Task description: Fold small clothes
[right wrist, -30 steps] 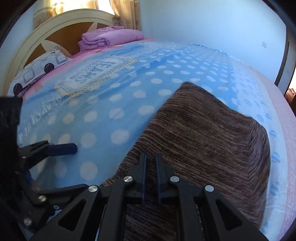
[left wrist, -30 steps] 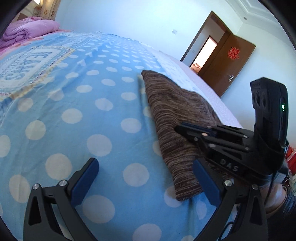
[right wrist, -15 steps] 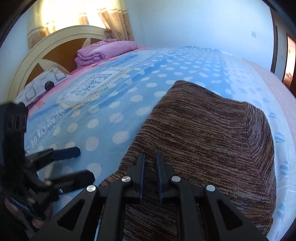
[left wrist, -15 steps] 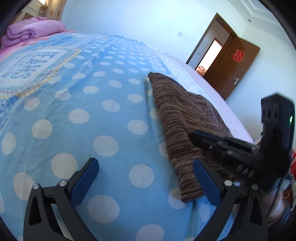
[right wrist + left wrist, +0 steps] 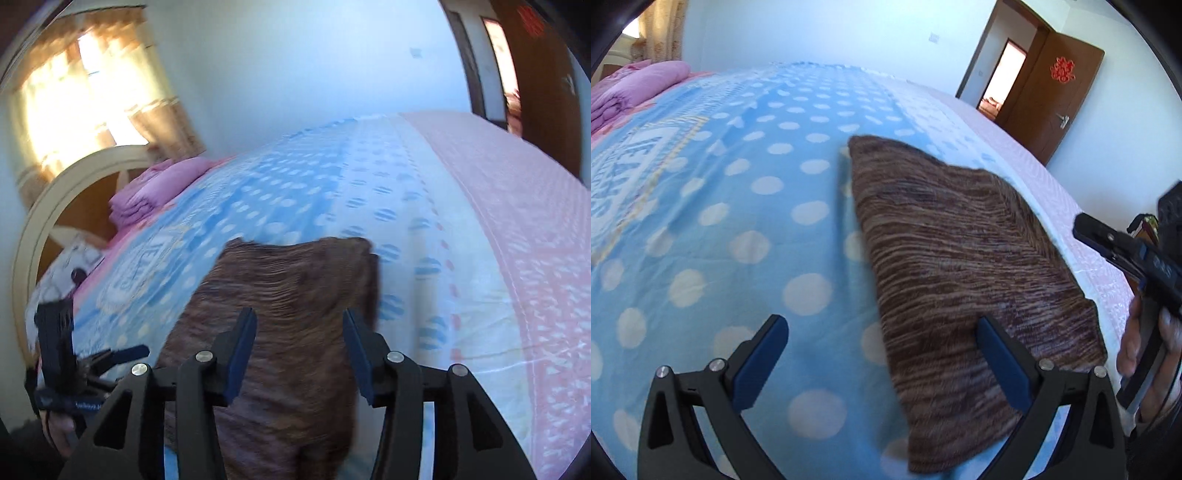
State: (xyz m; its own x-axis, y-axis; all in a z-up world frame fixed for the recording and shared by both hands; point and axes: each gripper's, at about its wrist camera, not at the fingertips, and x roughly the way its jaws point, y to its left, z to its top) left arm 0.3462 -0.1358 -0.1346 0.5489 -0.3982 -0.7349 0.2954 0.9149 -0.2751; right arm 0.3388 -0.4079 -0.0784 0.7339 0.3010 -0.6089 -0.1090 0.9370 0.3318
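We see the folded brown knit garment (image 5: pixel 960 266) lying flat on the polka-dot bedspread (image 5: pixel 738 221). Our left gripper (image 5: pixel 882 354) and right gripper (image 5: pixel 300 345) hover above the garment, fingers apart, holding nothing.

The right wrist view is blurry all over. The near end of the brown cloth (image 5: pixel 291 332) hides behind the right tongs (image 5: pixel 300 350). The pillow (image 5: pixel 74 266) on the far left is too smeared to make out.
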